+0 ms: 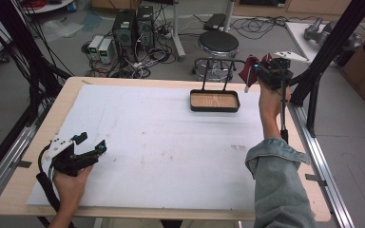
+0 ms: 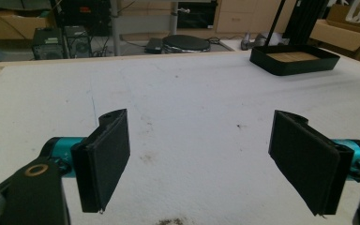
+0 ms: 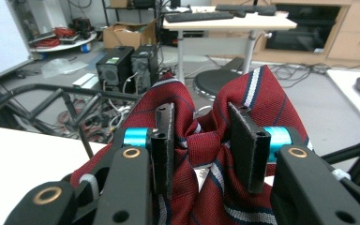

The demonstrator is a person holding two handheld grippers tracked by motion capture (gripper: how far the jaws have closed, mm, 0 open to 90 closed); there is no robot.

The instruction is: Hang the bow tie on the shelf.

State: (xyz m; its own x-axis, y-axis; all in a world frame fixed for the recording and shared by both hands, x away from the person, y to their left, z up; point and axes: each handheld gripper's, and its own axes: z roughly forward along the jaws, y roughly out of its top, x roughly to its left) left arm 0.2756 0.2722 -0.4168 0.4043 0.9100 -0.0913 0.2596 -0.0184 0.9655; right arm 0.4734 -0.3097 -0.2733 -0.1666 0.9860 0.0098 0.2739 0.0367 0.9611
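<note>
A dark red striped cloth (image 3: 206, 140), like a folded necktie, bunches between the jaws of my right gripper (image 3: 206, 145), which is shut on it. In the high view the right gripper (image 1: 261, 71) holds the red cloth (image 1: 253, 70) in the air past the table's far right edge, just right of a black tray (image 1: 215, 108) with a wooden bottom and a tall wire handle. My left gripper (image 1: 91, 143) rests near the front left of the white mat, jaws wide open. Its fingers (image 2: 104, 157) have bare mat between them.
The tray (image 2: 294, 60) sits at the far right of the white mat (image 1: 161, 142). Beyond the table stand a black stool (image 1: 217, 45), computer towers (image 1: 133, 28) and tangled cables. A black frame post (image 1: 330, 52) rises at the right.
</note>
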